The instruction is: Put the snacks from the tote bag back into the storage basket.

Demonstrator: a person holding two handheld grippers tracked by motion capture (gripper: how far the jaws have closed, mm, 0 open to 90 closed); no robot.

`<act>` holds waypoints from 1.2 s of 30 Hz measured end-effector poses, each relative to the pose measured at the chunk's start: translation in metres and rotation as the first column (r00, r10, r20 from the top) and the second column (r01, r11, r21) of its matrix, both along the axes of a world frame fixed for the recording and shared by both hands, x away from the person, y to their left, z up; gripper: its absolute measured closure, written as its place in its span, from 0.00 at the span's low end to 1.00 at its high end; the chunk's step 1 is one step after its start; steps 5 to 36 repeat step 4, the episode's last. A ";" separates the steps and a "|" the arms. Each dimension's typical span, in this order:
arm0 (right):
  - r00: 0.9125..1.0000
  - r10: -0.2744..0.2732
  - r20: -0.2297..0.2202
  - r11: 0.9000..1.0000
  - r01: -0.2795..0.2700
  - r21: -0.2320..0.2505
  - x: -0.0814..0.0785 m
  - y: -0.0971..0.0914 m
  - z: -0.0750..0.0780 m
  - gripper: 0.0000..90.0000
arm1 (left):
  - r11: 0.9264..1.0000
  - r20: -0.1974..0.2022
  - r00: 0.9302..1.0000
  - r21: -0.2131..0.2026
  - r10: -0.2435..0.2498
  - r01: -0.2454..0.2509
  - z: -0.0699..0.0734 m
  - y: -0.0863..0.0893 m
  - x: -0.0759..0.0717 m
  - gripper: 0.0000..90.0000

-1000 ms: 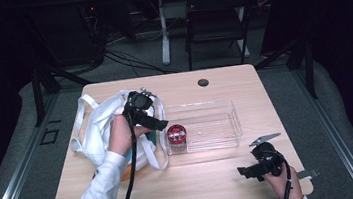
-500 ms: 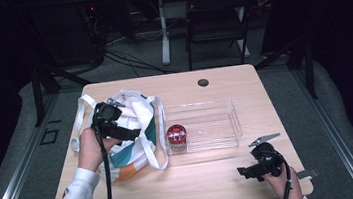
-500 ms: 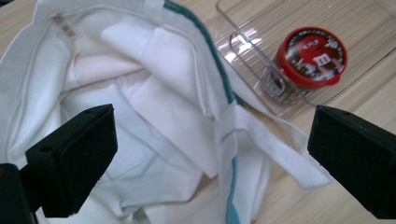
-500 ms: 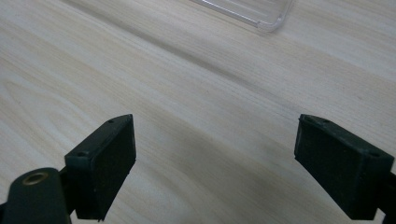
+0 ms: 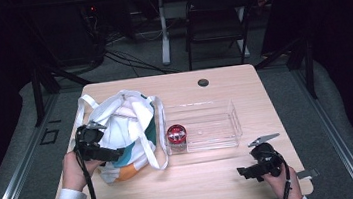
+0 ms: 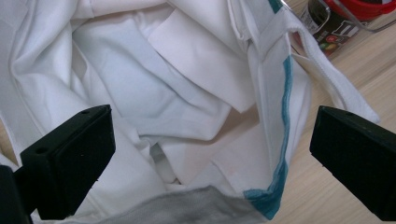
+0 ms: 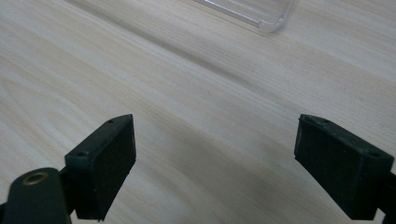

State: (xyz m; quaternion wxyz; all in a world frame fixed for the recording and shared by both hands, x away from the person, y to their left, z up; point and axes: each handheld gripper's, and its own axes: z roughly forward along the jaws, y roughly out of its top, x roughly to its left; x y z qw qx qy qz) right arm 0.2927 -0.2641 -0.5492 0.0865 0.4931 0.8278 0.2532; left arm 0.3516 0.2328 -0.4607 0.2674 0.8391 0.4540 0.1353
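Wooden table point(image 5: 198, 177) in a dark room: the left gripper has gone from the clear tray to the tote bag.

A second ago the left gripper point(image 5: 100, 149) hovered by the red-lidded jar point(image 5: 176, 134) at the left end of the clear tray point(image 5: 219, 137); now it sits at the left edge of the white tote bag point(image 5: 127, 130), jaws just opened wide, bag fabric point(image 6: 177, 93) between them, unpinched. The jar stands in the tray beside the bag. The right gripper point(image 5: 253, 169) has stayed put near the table's front right corner, jaws wide apart over bare wood.
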 end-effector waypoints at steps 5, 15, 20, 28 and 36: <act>1.000 0.003 0.001 1.000 -0.003 0.004 0.000 0.001 -0.001 0.14 | 1.000 0.012 1.000 -0.003 0.004 -0.004 -0.004 0.001 -0.001 0.00; 1.000 0.003 0.001 1.000 -0.003 0.004 0.000 0.001 -0.001 0.14 | 1.000 0.012 1.000 -0.003 0.004 -0.004 -0.004 0.001 -0.001 0.00; 1.000 0.003 0.001 1.000 -0.003 0.004 0.000 0.001 -0.001 0.14 | 1.000 0.012 1.000 -0.003 0.004 -0.004 -0.004 0.001 -0.001 0.00; 1.000 0.003 0.001 1.000 -0.003 0.004 0.000 0.001 -0.001 0.14 | 1.000 0.012 1.000 -0.003 0.004 -0.004 -0.004 0.001 -0.001 0.00; 1.000 0.003 0.001 1.000 -0.003 0.004 0.000 0.001 -0.001 0.14 | 1.000 0.012 1.000 -0.003 0.004 -0.004 -0.004 0.001 -0.001 0.00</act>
